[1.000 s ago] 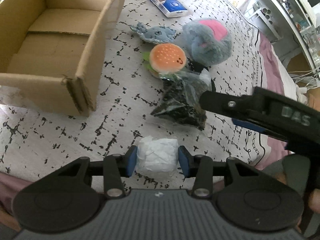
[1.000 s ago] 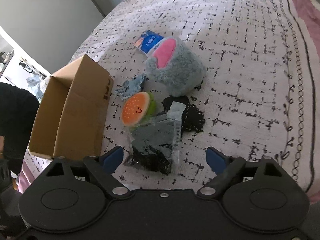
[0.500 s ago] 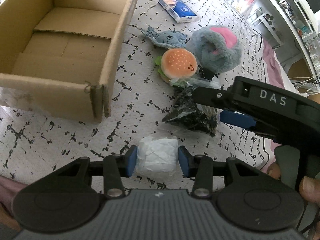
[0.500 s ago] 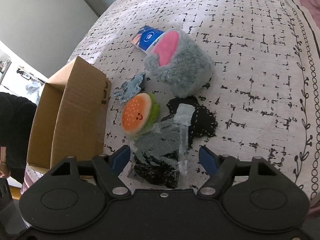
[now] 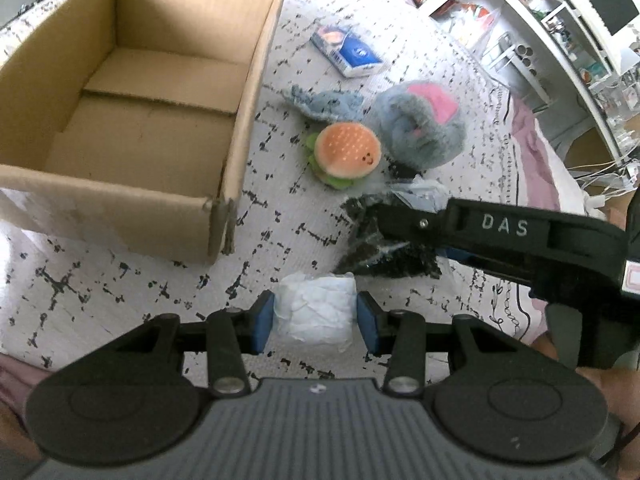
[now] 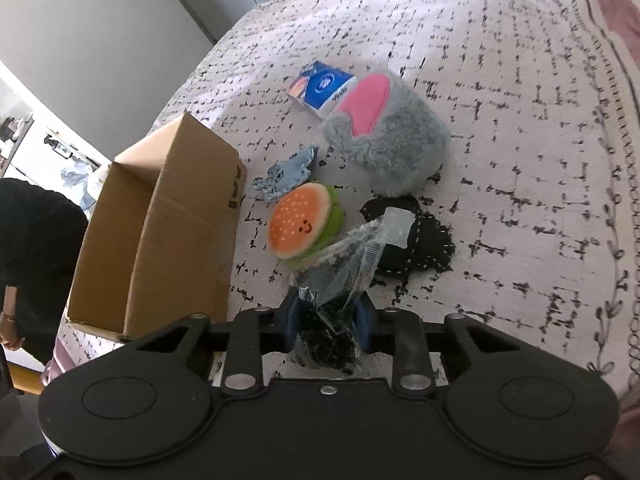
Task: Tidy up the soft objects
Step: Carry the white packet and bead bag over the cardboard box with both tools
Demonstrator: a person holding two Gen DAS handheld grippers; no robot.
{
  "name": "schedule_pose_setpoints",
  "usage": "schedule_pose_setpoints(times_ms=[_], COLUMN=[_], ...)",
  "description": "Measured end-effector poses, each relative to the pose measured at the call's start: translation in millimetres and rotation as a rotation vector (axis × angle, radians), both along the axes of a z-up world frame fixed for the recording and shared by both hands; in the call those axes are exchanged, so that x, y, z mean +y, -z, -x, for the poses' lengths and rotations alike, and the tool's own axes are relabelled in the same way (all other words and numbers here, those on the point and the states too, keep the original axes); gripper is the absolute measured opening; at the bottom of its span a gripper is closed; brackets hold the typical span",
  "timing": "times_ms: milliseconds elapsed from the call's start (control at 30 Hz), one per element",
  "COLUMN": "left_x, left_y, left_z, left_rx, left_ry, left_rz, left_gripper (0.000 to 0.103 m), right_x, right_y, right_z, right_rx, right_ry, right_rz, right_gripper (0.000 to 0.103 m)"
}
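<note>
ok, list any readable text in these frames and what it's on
"DAS": on the side of the right gripper, seen from the left wrist.
Tissue pack: white lettering beginning "Vi", the rest too blurred to read; round logo unreadable.
Cardboard box: a black printed mark on its outer wall, not legible.
Nothing else readable.

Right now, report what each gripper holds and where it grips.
Left gripper: white soft bundle, pinched across its sides. Right gripper: clear bag of dark material, clamped at its near end.
</note>
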State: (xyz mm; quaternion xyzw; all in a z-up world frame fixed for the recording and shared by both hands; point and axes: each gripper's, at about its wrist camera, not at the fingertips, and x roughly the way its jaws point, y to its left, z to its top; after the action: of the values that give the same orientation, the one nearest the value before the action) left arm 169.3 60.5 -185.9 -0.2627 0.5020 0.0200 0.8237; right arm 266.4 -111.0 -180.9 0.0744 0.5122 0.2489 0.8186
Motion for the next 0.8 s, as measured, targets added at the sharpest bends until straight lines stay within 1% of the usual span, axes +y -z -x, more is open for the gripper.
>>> schedule_pose_setpoints(times_ms=[300, 367, 567, 800], left_x=[-6, -6, -1, 9], left_y=[-27, -32, -50, -76], left_z=[15, 18, 25, 32], left_rx=[-0.092, -0.109, -0.151, -0.212], left_ry=[0.019, 0.018, 0.006, 0.017], left_rz=[-0.022, -0.015, -0.024, -0.06], left_gripper=[0.044, 0.044, 0.044, 0.044], right_x=[-18, -21, -25, -25], right_y=[-24, -31, -52, -73], right_z=[26, 32, 47, 60], right_rx=[-0.049, -0.067, -0.115, -0.164], right_ry=[0.088, 0.094, 0.11, 0.132], right_rz=[0.025, 0.031, 0.028, 0.006], right_gripper=[0.028, 0.028, 0.028, 0.028])
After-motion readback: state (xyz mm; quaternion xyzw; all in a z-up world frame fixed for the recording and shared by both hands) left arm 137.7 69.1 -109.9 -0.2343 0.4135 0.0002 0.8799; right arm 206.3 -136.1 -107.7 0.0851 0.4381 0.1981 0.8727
